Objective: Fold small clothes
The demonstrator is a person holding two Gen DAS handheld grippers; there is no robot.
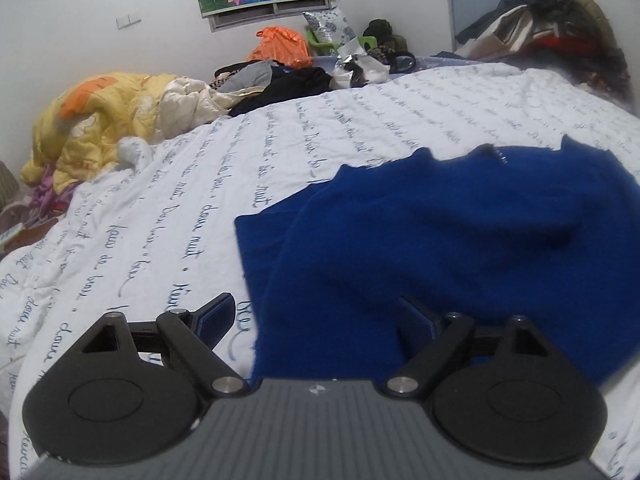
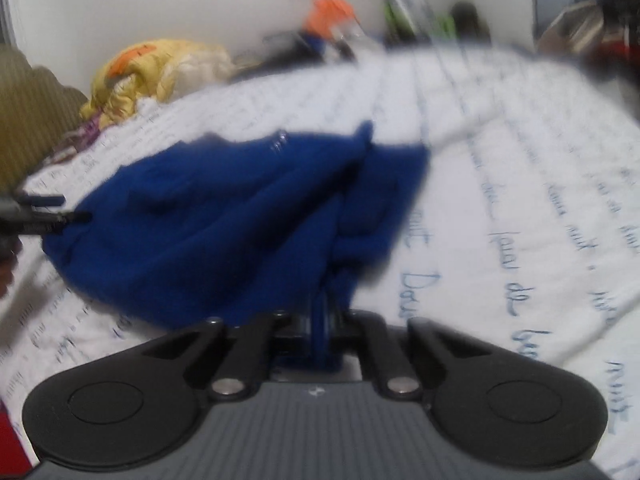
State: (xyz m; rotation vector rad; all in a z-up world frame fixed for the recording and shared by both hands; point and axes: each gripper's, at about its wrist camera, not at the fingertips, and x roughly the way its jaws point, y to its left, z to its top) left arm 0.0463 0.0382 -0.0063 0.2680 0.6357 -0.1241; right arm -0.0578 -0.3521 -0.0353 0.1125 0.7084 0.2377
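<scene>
the white bedspread [image 1: 360,128] printed with blue script covers the bed, and the blue fleece garment [image 1: 460,240] lies on it near the front edge, bunched and ridged rather than flat. clutter sits well apart along the far wall: a yellow quilt [image 1: 104,120] at the far left corner and an orange bag [image 1: 280,46] near it. the right gripper [image 2: 320,320] has its jaws pinched tight on a gathered edge of the fleece, the cloth pulled into a narrow neck between them. the left gripper [image 1: 316,316] stands wide, one finger over bare bedspread and the other over the garment's near corner, gripping nothing. the likely trouble is uneven tension: if only the right side lifts or drags, the free corner could trail and the fold go crooked. the left jaws straddle the garment's edge, so a careless close might catch bedspread along with fleece. thick fleece could also slip from so small a pinch.
</scene>
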